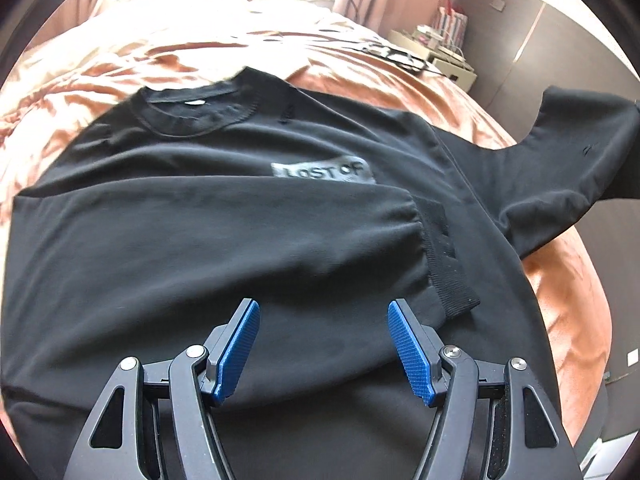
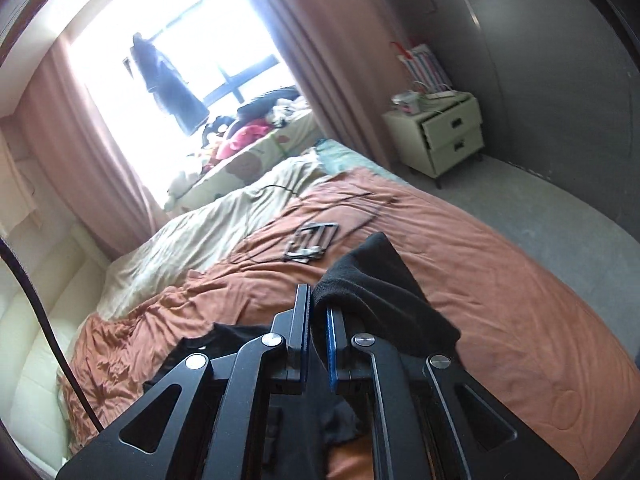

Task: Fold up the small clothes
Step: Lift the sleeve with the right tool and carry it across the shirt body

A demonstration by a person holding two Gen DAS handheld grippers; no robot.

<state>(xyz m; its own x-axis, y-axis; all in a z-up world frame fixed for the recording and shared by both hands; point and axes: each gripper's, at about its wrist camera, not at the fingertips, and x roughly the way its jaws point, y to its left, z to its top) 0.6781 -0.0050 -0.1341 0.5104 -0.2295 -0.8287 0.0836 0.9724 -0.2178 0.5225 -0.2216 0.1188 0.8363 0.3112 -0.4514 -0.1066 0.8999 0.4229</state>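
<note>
Bedspread (image 2: 500, 280) lies open and orange to your right, running bare to the bed's edge, with a phone (image 2: 312, 240) and cable farther up. Your black sweatshirt (image 1: 200, 208) rests chest-up on it, one sleeve (image 1: 280, 236) folded across the body, its cuff just past the grey label (image 1: 324, 170). Your left hand-held gripper (image 1: 324, 344) hovers low over the hem, jaws spread wide and empty. Your right hand-held gripper (image 2: 318, 320), raised, pinches what looks like the other sleeve's cuff (image 2: 376, 280).
</note>
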